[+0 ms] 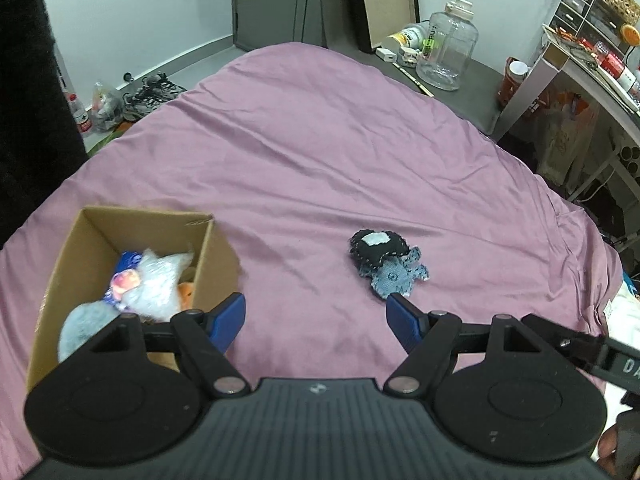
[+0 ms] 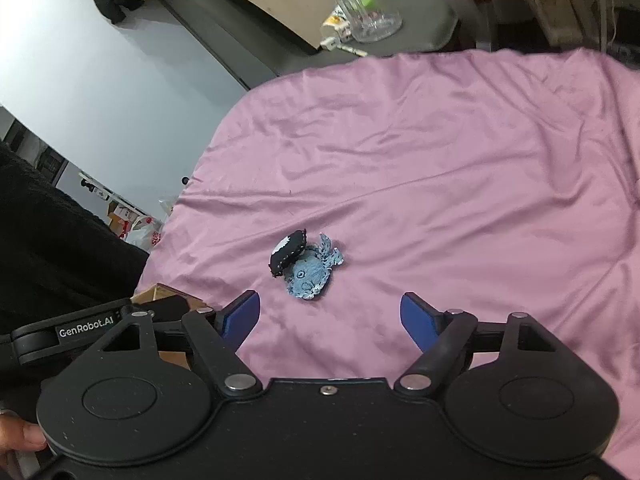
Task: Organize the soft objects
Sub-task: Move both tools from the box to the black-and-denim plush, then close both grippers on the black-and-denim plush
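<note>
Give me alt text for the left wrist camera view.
The open left gripper hangs over a purple bedsheet, empty. A cardboard box of soft toys sits at left; a black-and-denim stuffed toy lies ahead.

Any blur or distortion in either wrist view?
Left wrist: heavy fisheye bend, the bed edge bows; the toys in the box are smeared. Right wrist: same bend, the jug and top right corner are blurred; the two toys are sharp.

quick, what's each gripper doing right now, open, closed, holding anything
Left gripper: open, empty, beside the cardboard box.
Right gripper: open, empty, short of the fabric toys.
</note>
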A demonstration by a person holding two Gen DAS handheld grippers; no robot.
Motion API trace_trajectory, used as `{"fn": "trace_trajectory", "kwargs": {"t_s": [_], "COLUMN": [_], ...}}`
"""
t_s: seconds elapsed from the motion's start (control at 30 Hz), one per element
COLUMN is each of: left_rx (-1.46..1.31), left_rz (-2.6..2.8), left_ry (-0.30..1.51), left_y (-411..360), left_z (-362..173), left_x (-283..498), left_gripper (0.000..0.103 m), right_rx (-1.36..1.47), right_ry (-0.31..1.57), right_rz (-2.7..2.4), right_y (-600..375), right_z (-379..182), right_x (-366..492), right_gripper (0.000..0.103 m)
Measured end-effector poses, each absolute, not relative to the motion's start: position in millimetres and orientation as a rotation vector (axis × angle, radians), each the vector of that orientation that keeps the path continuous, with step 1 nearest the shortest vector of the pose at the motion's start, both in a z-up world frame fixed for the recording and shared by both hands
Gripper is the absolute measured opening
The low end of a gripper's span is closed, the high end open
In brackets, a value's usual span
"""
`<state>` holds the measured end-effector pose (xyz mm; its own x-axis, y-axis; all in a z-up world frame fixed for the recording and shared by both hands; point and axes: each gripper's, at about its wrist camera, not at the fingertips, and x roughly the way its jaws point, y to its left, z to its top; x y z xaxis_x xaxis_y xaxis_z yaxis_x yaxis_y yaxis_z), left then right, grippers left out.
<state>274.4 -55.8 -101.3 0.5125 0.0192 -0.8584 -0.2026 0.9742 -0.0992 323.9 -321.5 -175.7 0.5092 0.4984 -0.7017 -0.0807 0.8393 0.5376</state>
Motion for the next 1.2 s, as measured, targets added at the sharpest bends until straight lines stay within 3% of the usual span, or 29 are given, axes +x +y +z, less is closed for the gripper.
{"fn": "trace_trajectory", "kwargs": {"t_s": [0.17,0.6,0.73,1.13,1.2], "left_rx": [-0.186,-0.213,-0.229,-0.285,-0.293], "left_rz": [0.113,0.075,0.062,0.019,0.017], "left_ry": [1.045,1.105,1.117,1.198,1.214], "left_y": [-60,-65,-66,-72,-72], "left_z": [-116,-155,-164,-200,-206], "left_x": [297,350,366,403,404], "left_gripper": [0.076,0.076,0.076,0.076,0.076], "right_rx": [0.502,0.513,0.499,0.459,0.453], "right_ry": [1.014,1.062,1.072,1.097,1.096], "right_rz": [0.371,0.415,0.431,0.454,0.448], "right_y": [-314,-286,-277,-259,-257], "right_z": [-193,-230,-237,-252,-254], "right_x": [340,370,379,393,394], "right_gripper": [0.068,0.063,0.057,0.056,0.051]}}
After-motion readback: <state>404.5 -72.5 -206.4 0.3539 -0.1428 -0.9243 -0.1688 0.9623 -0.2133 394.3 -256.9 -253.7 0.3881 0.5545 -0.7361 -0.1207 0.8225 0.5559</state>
